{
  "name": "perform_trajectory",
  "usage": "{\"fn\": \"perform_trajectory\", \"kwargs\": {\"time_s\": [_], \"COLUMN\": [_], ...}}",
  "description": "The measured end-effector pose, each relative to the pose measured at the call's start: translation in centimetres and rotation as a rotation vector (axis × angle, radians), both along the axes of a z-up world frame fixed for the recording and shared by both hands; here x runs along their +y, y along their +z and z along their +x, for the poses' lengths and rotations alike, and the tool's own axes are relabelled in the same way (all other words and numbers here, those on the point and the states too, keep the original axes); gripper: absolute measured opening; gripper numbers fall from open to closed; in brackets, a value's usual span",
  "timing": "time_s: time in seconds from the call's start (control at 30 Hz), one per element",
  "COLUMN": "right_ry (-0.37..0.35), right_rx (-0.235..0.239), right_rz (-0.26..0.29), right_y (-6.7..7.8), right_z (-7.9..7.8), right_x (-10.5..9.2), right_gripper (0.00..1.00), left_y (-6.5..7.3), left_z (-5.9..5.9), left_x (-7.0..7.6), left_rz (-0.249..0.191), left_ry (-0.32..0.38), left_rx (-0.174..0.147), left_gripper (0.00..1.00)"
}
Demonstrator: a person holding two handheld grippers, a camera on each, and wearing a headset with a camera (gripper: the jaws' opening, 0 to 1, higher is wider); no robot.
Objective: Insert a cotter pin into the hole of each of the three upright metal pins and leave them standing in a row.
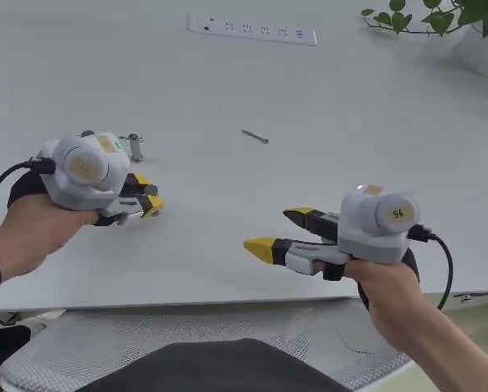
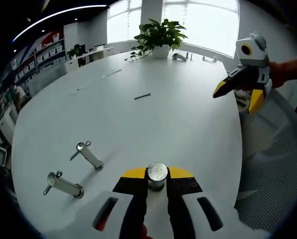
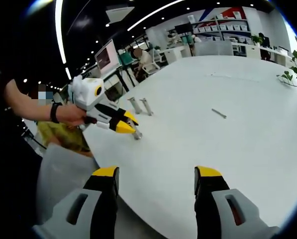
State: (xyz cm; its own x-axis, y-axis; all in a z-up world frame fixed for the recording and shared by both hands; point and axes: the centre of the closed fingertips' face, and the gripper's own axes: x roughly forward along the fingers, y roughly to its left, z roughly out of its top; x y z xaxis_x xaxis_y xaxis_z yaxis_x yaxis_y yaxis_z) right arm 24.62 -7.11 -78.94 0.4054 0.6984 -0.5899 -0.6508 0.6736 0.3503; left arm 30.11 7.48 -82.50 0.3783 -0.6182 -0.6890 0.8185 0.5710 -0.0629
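My left gripper [image 2: 157, 180] is shut on a short metal pin [image 2: 157, 174], seen end-on between its yellow jaws. It is low over the table at the left [image 1: 152, 202]. Two more metal pins [image 2: 91, 157] [image 2: 63, 184] stand just beyond it, each with a cotter pin through its top. In the right gripper view these two pins [image 3: 135, 105] [image 3: 147, 106] stand side by side behind the left gripper [image 3: 119, 123]. A loose cotter pin [image 1: 255, 136] lies mid-table. My right gripper [image 1: 276, 230] hovers open near the front edge, with nothing between its jaws [image 3: 158, 179].
A white power strip [image 1: 252, 29] lies at the far side of the white table [image 1: 325, 122]. A potted plant [image 1: 440, 16] stands at the back right corner. A mesh chair seat [image 1: 186, 335] is below the table's front edge.
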Motion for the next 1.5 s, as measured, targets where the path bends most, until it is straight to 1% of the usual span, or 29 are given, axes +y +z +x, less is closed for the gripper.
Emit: {"fn": "perform_trajectory", "kwargs": {"time_s": [0.17, 0.33, 0.6, 0.7, 0.77, 0.83, 1.0, 1.1, 1.23, 1.5], "right_ry": [0.000, -0.001, -0.004, -0.006, -0.007, -0.006, -0.004, -0.001, 0.004, 0.011], "right_rx": [-0.001, -0.001, -0.005, -0.007, -0.006, -0.005, -0.006, -0.007, -0.008, -0.011], "right_rz": [0.002, 0.002, 0.004, 0.005, 0.005, 0.006, 0.009, 0.011, 0.011, 0.010], "right_y": [0.0, 0.0, 0.1, 0.1, 0.0, 0.0, 0.1, 0.1, 0.1, 0.2], "right_z": [-0.1, -0.2, -0.1, 0.0, 0.0, 0.0, 0.1, 0.2, 0.4, 1.0], "right_x": [0.0, 0.0, 0.0, 0.0, 0.0, 0.0, 0.2, 0.4, 0.7, 0.9], "right_gripper": [0.64, 0.64, 0.64, 0.64, 0.64, 0.64, 0.63, 0.63, 0.63, 0.63], "left_y": [0.0, -0.2, -0.5, -0.7, -0.7, -0.7, -0.7, -0.6, -0.2, 1.1], "left_z": [-0.1, -0.1, -0.2, -0.3, -0.4, -0.6, -0.8, -0.7, -1.1, -1.5], "left_x": [0.0, 0.0, 0.1, 0.1, 0.3, 0.4, 1.1, 1.6, 2.2, 3.3], "left_rz": [-0.004, 0.000, 0.001, -0.003, 0.000, -0.007, -0.006, -0.013, -0.015, -0.031], "left_ry": [0.011, 0.018, 0.036, 0.039, 0.042, 0.051, 0.075, 0.091, 0.102, 0.127], "left_rx": [-0.001, -0.003, 0.008, 0.017, 0.020, 0.029, 0.033, 0.038, 0.041, 0.025], "left_gripper": [0.12, 0.13, 0.13, 0.15, 0.15, 0.18, 0.19, 0.20, 0.21, 0.24]}}
